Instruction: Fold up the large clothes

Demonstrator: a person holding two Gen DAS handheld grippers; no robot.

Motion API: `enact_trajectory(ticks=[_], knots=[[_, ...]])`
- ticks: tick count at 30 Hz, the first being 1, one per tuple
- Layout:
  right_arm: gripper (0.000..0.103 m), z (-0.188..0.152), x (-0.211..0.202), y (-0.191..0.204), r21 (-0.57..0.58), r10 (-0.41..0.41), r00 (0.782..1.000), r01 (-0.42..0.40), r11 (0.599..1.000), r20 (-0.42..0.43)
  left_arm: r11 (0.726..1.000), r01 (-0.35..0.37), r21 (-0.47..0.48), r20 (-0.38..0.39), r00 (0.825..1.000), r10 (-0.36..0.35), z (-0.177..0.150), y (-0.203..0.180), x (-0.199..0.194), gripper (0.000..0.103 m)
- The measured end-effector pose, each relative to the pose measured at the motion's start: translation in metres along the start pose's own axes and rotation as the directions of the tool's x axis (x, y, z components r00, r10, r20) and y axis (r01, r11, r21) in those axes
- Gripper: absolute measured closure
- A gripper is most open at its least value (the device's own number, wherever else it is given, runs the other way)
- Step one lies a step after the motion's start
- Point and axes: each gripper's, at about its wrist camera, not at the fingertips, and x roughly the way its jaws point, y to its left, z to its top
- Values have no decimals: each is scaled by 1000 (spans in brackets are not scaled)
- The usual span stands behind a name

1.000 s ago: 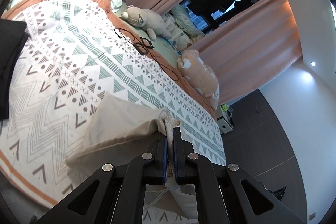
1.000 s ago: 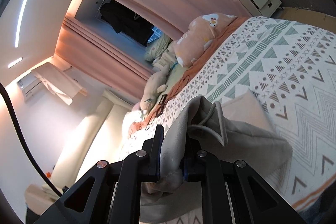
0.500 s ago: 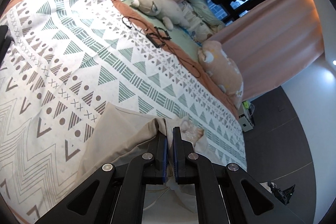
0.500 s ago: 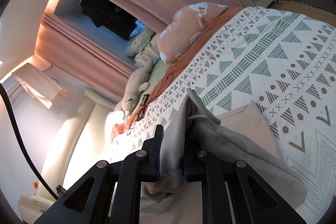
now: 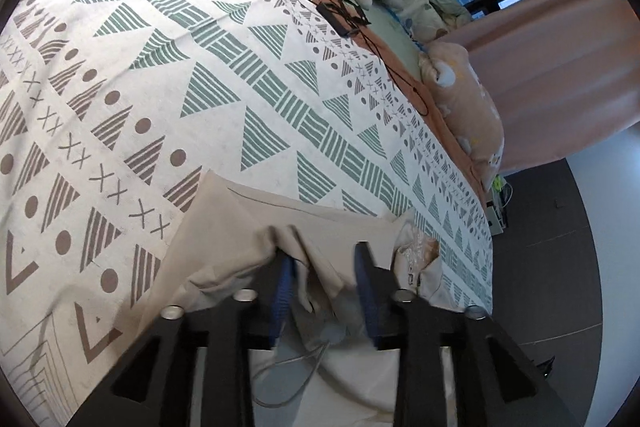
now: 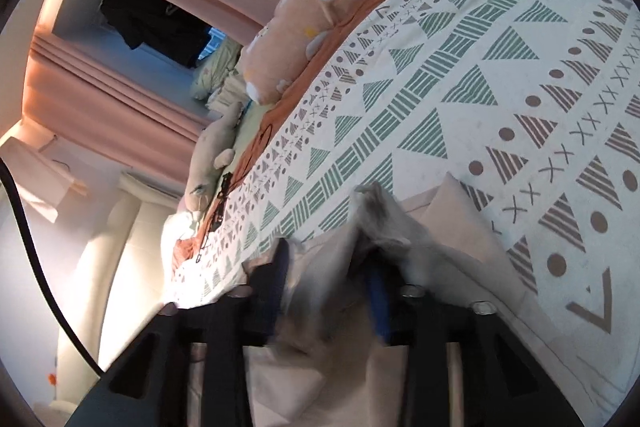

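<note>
The beige garment (image 5: 248,223) lies bunched at the near edge of the bed (image 5: 168,75), on its patterned cover. The left hand-held gripper (image 5: 322,259) has its jaws opening, a loose fold of the cloth standing between them with neither pad pressing it. The right hand-held gripper (image 6: 326,261) is opening too, the garment's (image 6: 400,227) bunched edge rising between its blurred jaws.
</note>
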Motion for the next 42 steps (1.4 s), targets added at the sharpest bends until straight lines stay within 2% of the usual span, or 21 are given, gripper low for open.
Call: enact_trajectory(ticks=[1, 2, 5, 8, 16, 21, 32, 35, 42], knots=[[28, -1, -1, 1, -14, -7, 1000, 7, 1000, 14, 1000, 11, 9, 8, 1000, -11, -1, -1, 2, 39], [24, -2, -1, 3, -27, -13, 1000, 13, 1000, 15, 1000, 5, 25, 26, 1000, -6, -4, -2, 0, 33], [23, -8, 2, 6, -49, -42, 999, 41, 998, -21, 999, -12, 48, 37, 999, 10, -10, -1, -3, 33], [23, -17, 2, 12, -88, -96, 994, 91, 992, -54, 999, -19, 27, 46, 999, 17, -17, 9, -14, 33], [24, -50, -6, 42, -210, -181, 978, 158, 965, -99, 999, -54, -9, 81, 995, 55, -48, 39, -59, 33], [24, -74, -6, 75, -278, -197, 972, 156, 948, -126, 997, -78, -13, 88, 993, 79, -74, 55, -85, 33], [24, -129, 17, 153, -446, -247, 950, 140, 884, -191, 992, -109, -57, 108, 988, 114, -118, 95, -135, 33], [24, -142, 23, 166, -477, -265, 943, 141, 867, -203, 990, -120, -78, 124, 984, 129, -125, 106, -150, 33], [24, -165, 44, 184, -515, -328, 918, 174, 839, -224, 987, -88, -132, 142, 984, 107, -140, 134, -172, 33]])
